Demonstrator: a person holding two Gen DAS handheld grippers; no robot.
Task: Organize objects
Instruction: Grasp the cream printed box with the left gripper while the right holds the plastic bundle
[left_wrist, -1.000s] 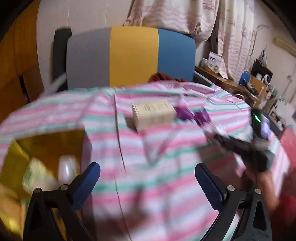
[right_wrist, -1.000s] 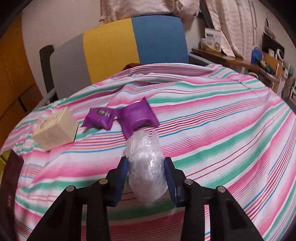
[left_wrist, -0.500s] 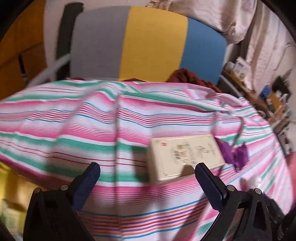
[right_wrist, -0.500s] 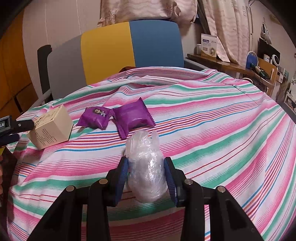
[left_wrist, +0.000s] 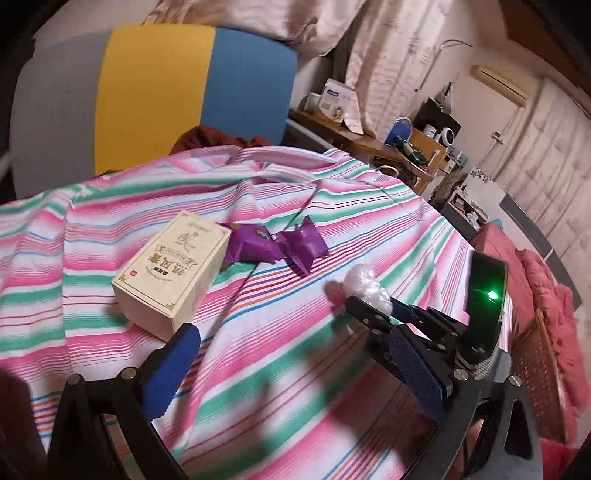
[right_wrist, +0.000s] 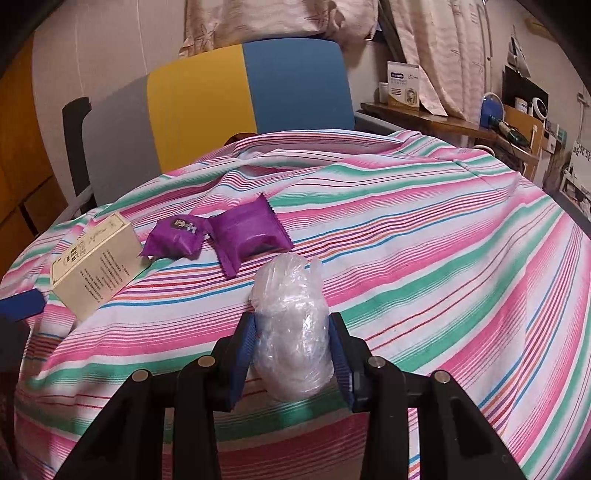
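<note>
Two purple foil snack packets lie touching on the pink-and-green striped cloth tabletop, beside a cream cardboard box. Right tongs pinch a crumpled clear plastic bundle just above the cloth. Left tongs spread wide, empty, near the box.

purple packets, cream box, striped cloth

Crinkly clear plastic bag, glossy purple wrappers, striped cloth.
</note>
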